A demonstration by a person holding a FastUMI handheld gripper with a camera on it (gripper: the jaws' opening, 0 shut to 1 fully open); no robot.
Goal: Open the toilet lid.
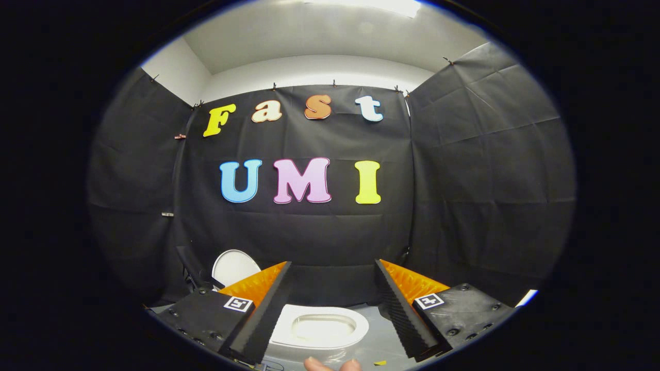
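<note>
Below, a rigid, light-looking toilet (319, 327) was seen between the spread, empty gripper (332, 273) fingers; its lid (234, 267) was perhaps already raised.

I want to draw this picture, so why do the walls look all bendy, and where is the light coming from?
In the gripper view the fisheye lens curves the black cloth walls; the ceiling light glares white at the top; the white toilet seat looks bright and sharp between the fingers of the open hand-held gripper.

The gripper (332, 281) hangs with its two fingers (263, 309) spread wide apart, gripping nothing, fingertips of a hand (332, 365) below.
</note>
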